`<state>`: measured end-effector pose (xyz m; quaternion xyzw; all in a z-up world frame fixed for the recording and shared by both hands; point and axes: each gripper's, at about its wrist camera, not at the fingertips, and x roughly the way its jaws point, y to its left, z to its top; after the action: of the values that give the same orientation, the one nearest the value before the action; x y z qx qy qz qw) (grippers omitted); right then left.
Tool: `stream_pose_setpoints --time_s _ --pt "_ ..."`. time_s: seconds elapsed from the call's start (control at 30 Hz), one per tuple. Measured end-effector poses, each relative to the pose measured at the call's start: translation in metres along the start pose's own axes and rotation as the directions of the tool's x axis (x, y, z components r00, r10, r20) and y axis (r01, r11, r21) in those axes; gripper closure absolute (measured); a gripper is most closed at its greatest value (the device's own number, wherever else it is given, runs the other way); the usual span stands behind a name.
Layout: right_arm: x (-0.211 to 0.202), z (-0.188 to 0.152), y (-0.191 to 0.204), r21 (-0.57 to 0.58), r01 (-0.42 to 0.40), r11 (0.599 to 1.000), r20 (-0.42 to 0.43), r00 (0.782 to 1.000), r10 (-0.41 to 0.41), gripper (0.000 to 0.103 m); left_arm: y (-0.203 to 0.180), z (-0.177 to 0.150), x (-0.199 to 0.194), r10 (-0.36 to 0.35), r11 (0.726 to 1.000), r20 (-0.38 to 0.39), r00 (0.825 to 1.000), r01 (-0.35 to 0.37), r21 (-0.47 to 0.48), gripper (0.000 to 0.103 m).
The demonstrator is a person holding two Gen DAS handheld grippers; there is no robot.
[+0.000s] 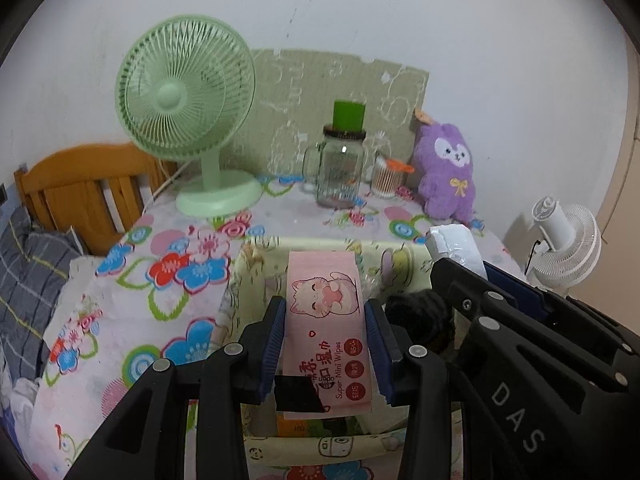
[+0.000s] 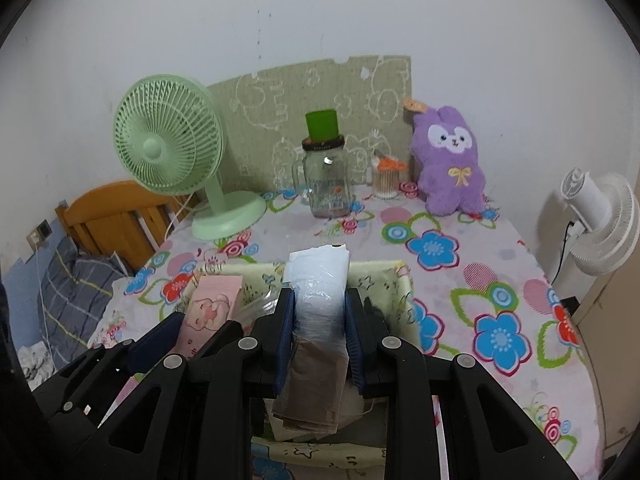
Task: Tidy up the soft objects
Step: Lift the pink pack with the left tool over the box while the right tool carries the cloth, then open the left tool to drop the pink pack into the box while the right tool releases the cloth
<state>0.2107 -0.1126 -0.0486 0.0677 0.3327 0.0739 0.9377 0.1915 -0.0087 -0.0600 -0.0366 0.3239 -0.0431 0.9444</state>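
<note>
pink wipes pack (image 1: 326,320) clamped between left claw (image 1: 326,344) pads

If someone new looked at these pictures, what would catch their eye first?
Probably the two tools over the pale fabric bin: the left tool clamps a pink wipes pack, the right tool a clear plastic packet. Behind, a green fan stands back left and a purple plush back right.

bin (image 2: 404,280) contents hidden, dark item (image 1: 420,316) unclear
</note>
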Motion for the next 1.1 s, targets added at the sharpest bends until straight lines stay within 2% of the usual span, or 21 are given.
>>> stream_pose_setpoints --time_s 0.07,0.17,0.47,0.87,0.93,0.97,1.0,1.07,1.1 --pt "0.004 -0.003 0.001 -0.002 -0.005 1.0 -0.009 1.0 0.005 0.075 0.002 -0.003 0.004 0.002 1.0 -0.016 1.0 -0.002 -0.002 0.062" --pt "0.01 -0.005 0.002 0.006 -0.013 1.0 -0.018 1.0 0.013 0.075 0.005 -0.004 0.011 0.004 1.0 -0.042 0.999 -0.004 -0.006 0.037" --pt "0.018 -0.01 0.005 0.02 -0.067 0.998 -0.026 0.997 0.067 0.075 0.008 -0.008 0.01 -0.012 1.0 -0.065 0.998 0.013 0.022 0.031" --pt "0.029 -0.014 0.01 -0.007 -0.086 0.996 -0.064 0.994 0.085 0.073 0.005 -0.012 0.008 0.023 0.997 -0.073 0.997 -0.017 0.078 0.024" --pt "0.03 -0.014 0.011 -0.022 -0.084 0.996 -0.077 0.994 0.082 0.067 0.004 -0.013 0.007 0.03 0.996 -0.074 0.997 -0.024 0.086 0.024" --pt "0.029 -0.015 0.011 -0.028 -0.083 0.996 -0.078 0.994 0.081 0.058 0.004 -0.013 0.007 0.029 0.996 -0.075 0.997 -0.022 0.087 0.024" --pt "0.027 -0.015 0.012 -0.035 -0.082 0.996 -0.074 0.994 0.079 0.043 0.004 -0.013 0.006 0.027 0.996 -0.077 0.997 -0.02 0.087 0.023" --pt "0.023 -0.015 0.011 -0.04 -0.074 0.996 -0.055 0.996 0.072 0.03 0.004 -0.014 0.004 0.02 0.996 -0.077 0.997 -0.014 0.084 0.021" --pt "0.02 -0.015 0.012 -0.044 -0.073 0.996 -0.051 0.996 0.071 0.029 0.004 -0.014 0.003 0.018 0.996 -0.077 0.997 -0.012 0.083 0.02"
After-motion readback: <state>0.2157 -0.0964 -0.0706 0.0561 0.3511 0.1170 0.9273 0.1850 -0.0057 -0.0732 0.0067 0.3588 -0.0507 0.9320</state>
